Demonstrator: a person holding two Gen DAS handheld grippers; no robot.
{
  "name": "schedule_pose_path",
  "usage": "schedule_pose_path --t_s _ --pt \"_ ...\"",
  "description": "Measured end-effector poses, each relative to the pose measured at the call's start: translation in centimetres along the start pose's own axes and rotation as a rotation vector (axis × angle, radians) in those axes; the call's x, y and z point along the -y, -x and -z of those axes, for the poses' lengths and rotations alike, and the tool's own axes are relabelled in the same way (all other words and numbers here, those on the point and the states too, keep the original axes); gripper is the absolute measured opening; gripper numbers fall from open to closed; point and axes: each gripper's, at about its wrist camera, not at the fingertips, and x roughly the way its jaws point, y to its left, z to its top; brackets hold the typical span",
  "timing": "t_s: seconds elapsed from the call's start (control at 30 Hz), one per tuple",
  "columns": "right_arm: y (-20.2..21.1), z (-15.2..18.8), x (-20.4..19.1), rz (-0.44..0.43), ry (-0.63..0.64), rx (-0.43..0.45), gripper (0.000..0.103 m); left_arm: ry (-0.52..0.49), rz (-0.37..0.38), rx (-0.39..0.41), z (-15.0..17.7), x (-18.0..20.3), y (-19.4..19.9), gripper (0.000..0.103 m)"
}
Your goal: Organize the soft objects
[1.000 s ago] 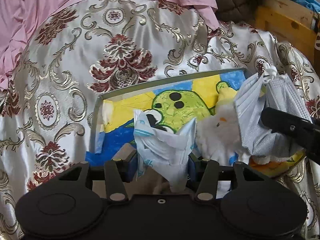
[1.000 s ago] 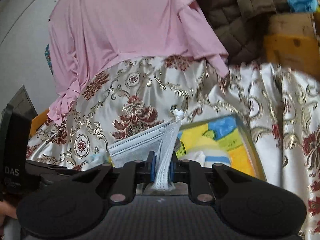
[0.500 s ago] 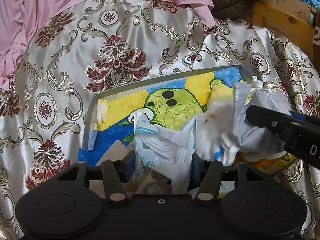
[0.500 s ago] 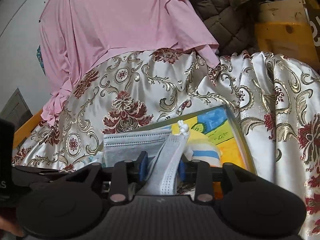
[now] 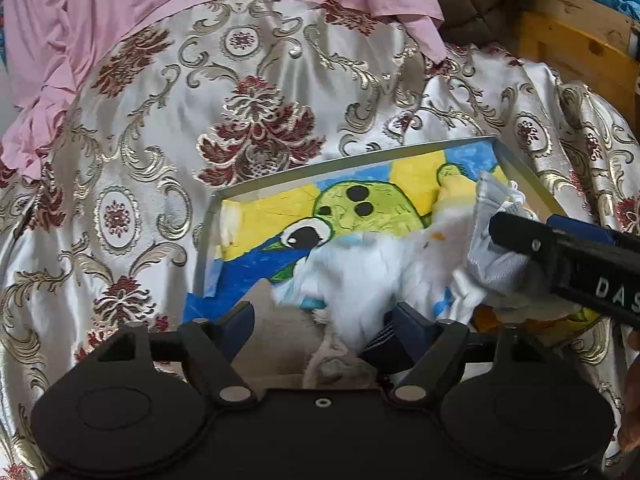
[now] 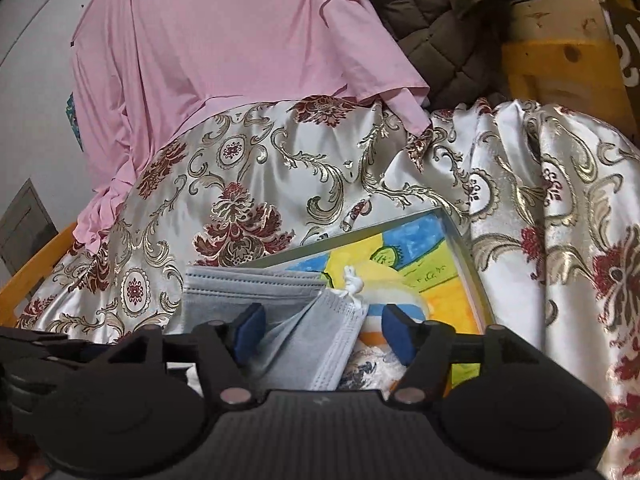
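Grey mask [image 6: 288, 320] lower centre, white wad [image 5: 352, 276] lower centre: both jaw pairs opening, contents loose; I lift straight off tray [image 5: 352, 160]

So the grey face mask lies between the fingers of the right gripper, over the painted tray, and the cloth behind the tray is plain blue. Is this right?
Not quite. The cloth behind the tray is white satin with gold and dark red ornament, as the right wrist view shows. The grey face mask does lie between the opening right gripper fingers.
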Motion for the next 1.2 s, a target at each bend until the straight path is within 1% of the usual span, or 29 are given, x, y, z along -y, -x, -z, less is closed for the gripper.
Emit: schedule_pose_path --t_s 0.17,0.27,0.33,0.43,0.53,0.67,0.73,0.83,0.97,1.03,1.2 --pt "-0.8 -0.3 -0.1 0.004 0.014 -0.006 0.078 0.020 -0.023 -0.009 0.6 -0.7 -0.4 0.079" --pt "-0.8 -0.4 -0.1 0.011 0.017 -0.002 0.083 0.057 -0.024 -0.003 1.0 -1.1 -0.3 0.079" --pt "-0.6 -0.5 -0.1 0.009 0.013 -0.003 0.084 0.083 -0.020 0.001 1.3 -1.1 0.0 0.079" --pt "-0.2 -0.6 -0.2 0.014 0.013 0.005 0.089 0.098 -0.022 0.019 1.6 -1.0 0.9 0.084" --pt "0.2 -0.7 -0.4 0.014 0.025 0.019 0.093 0.115 -0.019 0.034 1.9 -0.9 1.7 0.085" --pt "0.0 -0.4 -0.8 0.030 0.050 0.014 0.094 0.121 -0.024 0.033 2.1 -0.8 2.1 0.085" --pt "0.1 -0.4 -0.8 0.038 0.044 0.029 0.094 0.126 -0.025 0.035 2.2 -0.7 2.2 0.085" --pt "0.5 -0.8 -0.5 0.027 0.028 0.047 0.094 0.131 -0.032 0.041 2.4 -0.8 2.2 0.085" --pt "1.0 -1.2 -0.2 0.024 0.024 0.061 0.096 0.167 -0.030 0.058 2.7 -1.0 2.4 0.085" --pt "1.0 -1.2 0.0 0.027 0.022 0.059 0.097 0.185 -0.028 0.060 2.8 -1.0 2.5 0.085" --pt "0.6 -1.0 0.0 0.028 0.014 0.049 0.097 0.184 -0.025 0.067 2.9 -0.7 2.7 0.085"
